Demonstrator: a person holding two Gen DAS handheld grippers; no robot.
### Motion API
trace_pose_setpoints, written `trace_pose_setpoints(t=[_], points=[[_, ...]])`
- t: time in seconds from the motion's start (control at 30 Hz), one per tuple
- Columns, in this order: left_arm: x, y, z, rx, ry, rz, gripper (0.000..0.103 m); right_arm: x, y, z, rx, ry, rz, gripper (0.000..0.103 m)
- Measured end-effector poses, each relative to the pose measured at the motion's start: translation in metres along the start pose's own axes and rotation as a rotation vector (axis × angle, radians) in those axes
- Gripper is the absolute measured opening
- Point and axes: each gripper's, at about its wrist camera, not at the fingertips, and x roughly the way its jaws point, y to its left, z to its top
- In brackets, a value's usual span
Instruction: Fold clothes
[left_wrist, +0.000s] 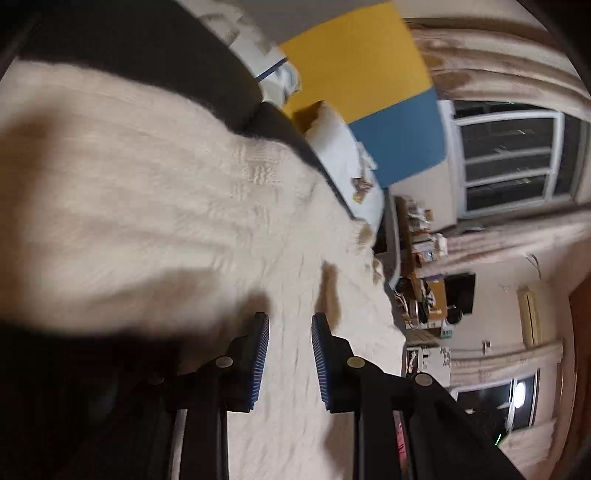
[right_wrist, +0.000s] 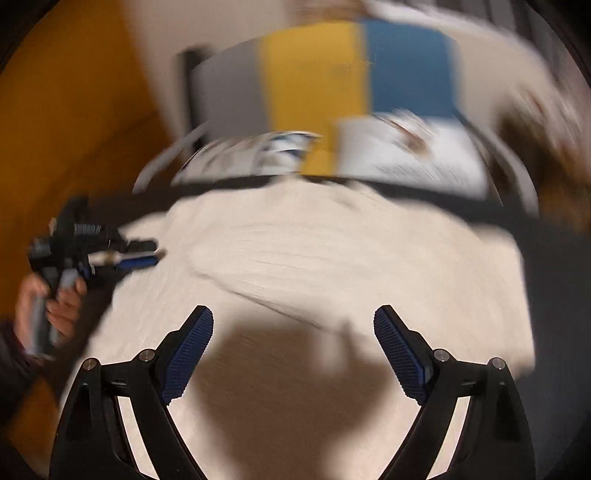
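Cream knit sweater (right_wrist: 314, 258) lies spread over a dark surface (right_wrist: 554, 277), with a fold ridge running across it. Right gripper (right_wrist: 293, 325) tilts down above its near part, jaws wide, nothing between them. Left gripper (left_wrist: 290, 325), held in a hand (right_wrist: 55, 306), reaches over the sweater's left edge, blue pads (left_wrist: 260, 354) slightly parted with nothing clamped; the fuzzy fabric lies beneath them

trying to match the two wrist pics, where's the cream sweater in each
Left wrist: the sweater fills the left and centre, under the left gripper.
Right wrist: the sweater spreads across the middle, beyond the right gripper.
Shared landmark: the yellow and blue panel behind the sweater.
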Motion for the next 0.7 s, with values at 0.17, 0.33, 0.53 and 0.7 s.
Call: trace_pose_setpoints(t=[0.17,0.33,0.53,0.7], points=[[-0.023,-0.011,-0.012,0.175,0.005,0.016,0.022,0.062,0.056,0.032,-0.179,0.073,0.014,0.084],[-0.019,-0.026,-0.019,0.312,0.017,0.074,0.022,0.103,0.061,0.035,-0.205,0.168,-0.057,0.018],[-0.003,-0.025,-0.008,0.219,0.069,-0.023,0.022,0.085,0.028,0.049,0.009,0.141,0.086,0.002],[0.03,-0.029,0.005,0.116,0.139,-0.029,0.025,0.073,0.002,0.056,0.135,0.123,0.141,0.003]])
